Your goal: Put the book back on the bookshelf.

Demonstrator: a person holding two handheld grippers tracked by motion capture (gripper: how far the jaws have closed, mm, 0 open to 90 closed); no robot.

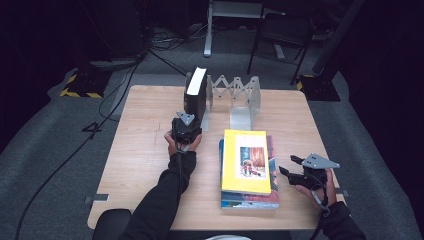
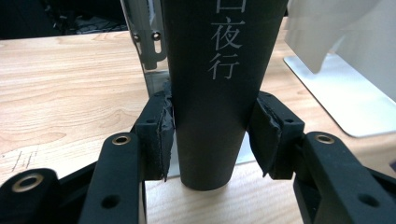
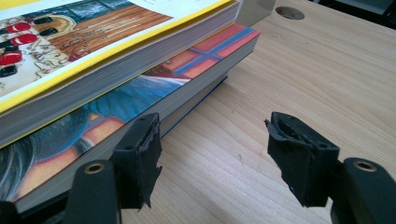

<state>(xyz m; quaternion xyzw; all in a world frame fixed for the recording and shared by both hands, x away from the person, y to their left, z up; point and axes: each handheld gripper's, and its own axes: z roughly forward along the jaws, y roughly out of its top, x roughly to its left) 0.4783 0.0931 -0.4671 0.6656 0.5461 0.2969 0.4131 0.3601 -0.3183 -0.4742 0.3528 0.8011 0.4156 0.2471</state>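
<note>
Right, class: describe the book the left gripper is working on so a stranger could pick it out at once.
Start at the metal book rack along the far edge of the wooden table. At its left end stands the black book, upright, its spine between the left gripper fingers. Unlike the yellow book stacked flat nearby, it is dark, standing, with pale characters down its spine.

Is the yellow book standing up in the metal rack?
No, the yellow book lies flat on top of a stack of books on the table, apart from the metal rack.
</note>
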